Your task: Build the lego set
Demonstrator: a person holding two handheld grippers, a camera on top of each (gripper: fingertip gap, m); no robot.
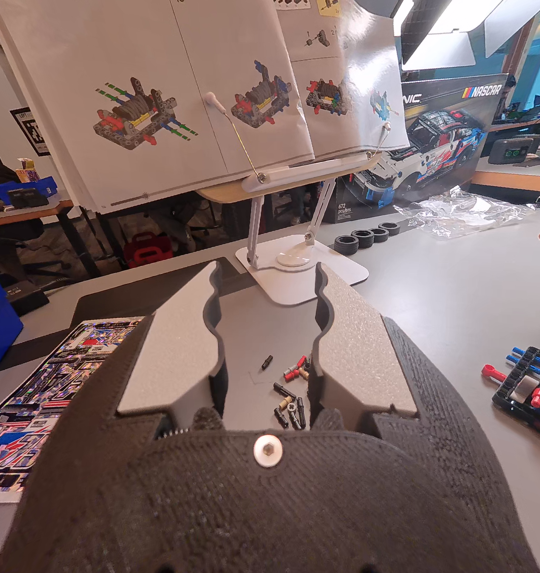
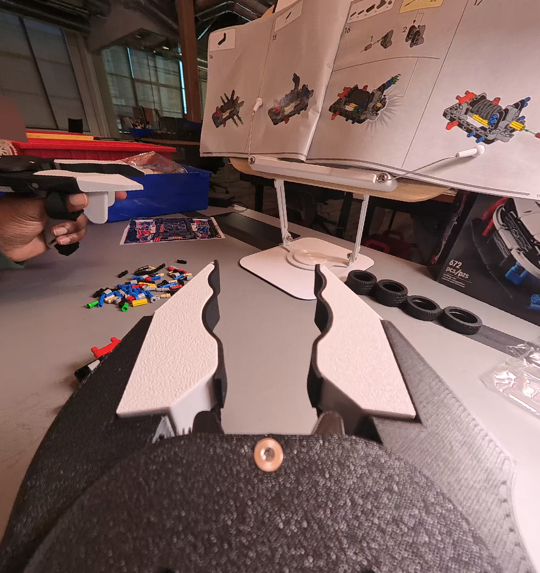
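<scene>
My left gripper (image 1: 267,276) is open and empty above the grey table, with a few loose pins and connectors (image 1: 288,400) lying between and under its fingers. A partly built black frame with red and blue pins (image 1: 528,387) lies at the right edge of the left wrist view. My right gripper (image 2: 265,273) is open and empty over bare table. A pile of small blue, black, grey and yellow pieces (image 2: 144,286) lies to its left. The left gripper, held by a hand (image 2: 30,223), shows far left in the right wrist view. The open instruction booklet (image 2: 370,93) sits on a white stand (image 2: 305,266).
Four black tyres (image 2: 414,302) lie in a row right of the stand. A sticker sheet (image 1: 39,400) lies at the left, also shown in the right wrist view (image 2: 172,229). The set's box (image 2: 504,254) and crumpled plastic bags (image 2: 528,378) are at the right. Blue and red bins (image 2: 163,189) stand behind.
</scene>
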